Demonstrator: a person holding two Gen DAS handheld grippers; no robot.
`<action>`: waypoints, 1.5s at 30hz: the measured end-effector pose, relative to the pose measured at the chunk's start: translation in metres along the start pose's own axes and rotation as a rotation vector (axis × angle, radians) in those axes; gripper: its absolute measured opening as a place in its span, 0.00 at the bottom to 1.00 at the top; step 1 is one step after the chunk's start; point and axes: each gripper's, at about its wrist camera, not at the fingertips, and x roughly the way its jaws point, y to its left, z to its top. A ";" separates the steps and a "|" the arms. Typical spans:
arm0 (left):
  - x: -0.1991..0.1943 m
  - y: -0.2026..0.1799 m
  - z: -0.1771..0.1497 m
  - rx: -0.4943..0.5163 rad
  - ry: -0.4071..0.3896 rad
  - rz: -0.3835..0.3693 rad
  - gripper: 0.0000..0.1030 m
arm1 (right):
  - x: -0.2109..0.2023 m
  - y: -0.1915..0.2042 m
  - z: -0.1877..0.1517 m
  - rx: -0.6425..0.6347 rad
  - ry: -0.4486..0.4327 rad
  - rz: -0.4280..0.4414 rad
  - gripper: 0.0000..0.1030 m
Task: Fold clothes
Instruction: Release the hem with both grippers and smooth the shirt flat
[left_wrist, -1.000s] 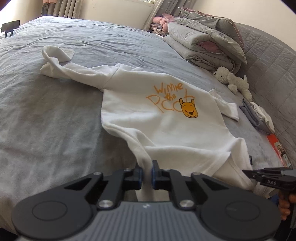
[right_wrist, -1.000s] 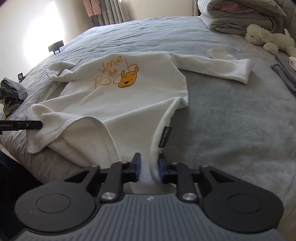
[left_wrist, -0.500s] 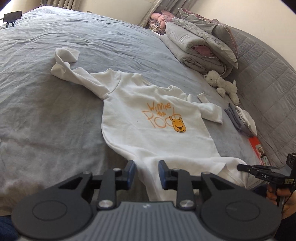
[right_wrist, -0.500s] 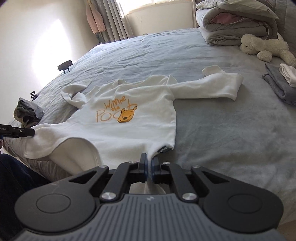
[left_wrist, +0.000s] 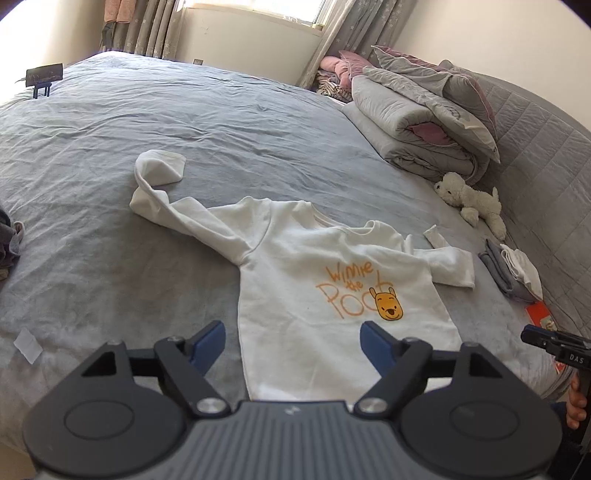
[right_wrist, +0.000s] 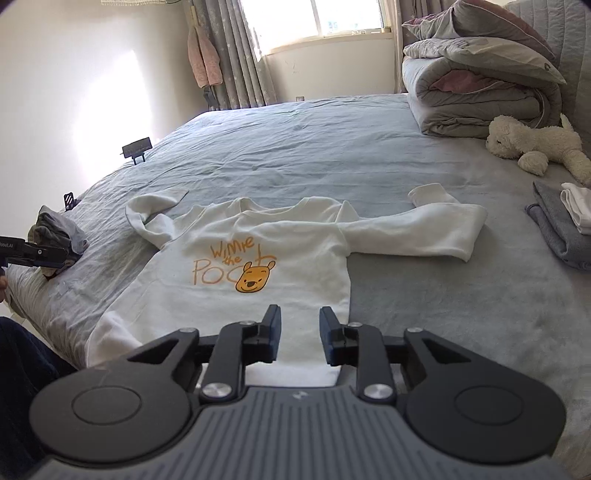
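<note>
Soft matt cotton sweatshirt (left_wrist: 332, 280) — creased grey cloth bedspread (left_wrist: 184, 122)

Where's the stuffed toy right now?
The stuffed toy lies on the bed's far right side in both wrist views, just below the rolled duvet and beyond the small folded clothes pile.

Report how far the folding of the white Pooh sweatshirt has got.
Done: the white sweatshirt lies spread front-up on the grey bed, print showing. In hand: nothing; the left gripper and right gripper are both open above its hem. Left: every fold. Both sleeves, one with its cuff flipped over and the other, lie out to the sides, and the body is unfolded.
</note>
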 end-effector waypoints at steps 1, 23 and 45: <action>0.008 -0.002 -0.002 0.008 0.011 0.007 0.82 | 0.005 0.005 -0.004 -0.016 0.014 0.017 0.52; 0.039 -0.012 -0.071 0.010 0.123 0.024 0.04 | 0.061 0.068 -0.064 -0.261 0.253 0.188 0.03; 0.008 0.005 0.018 0.036 0.035 0.039 0.58 | 0.065 0.036 0.019 -0.153 0.138 0.205 0.62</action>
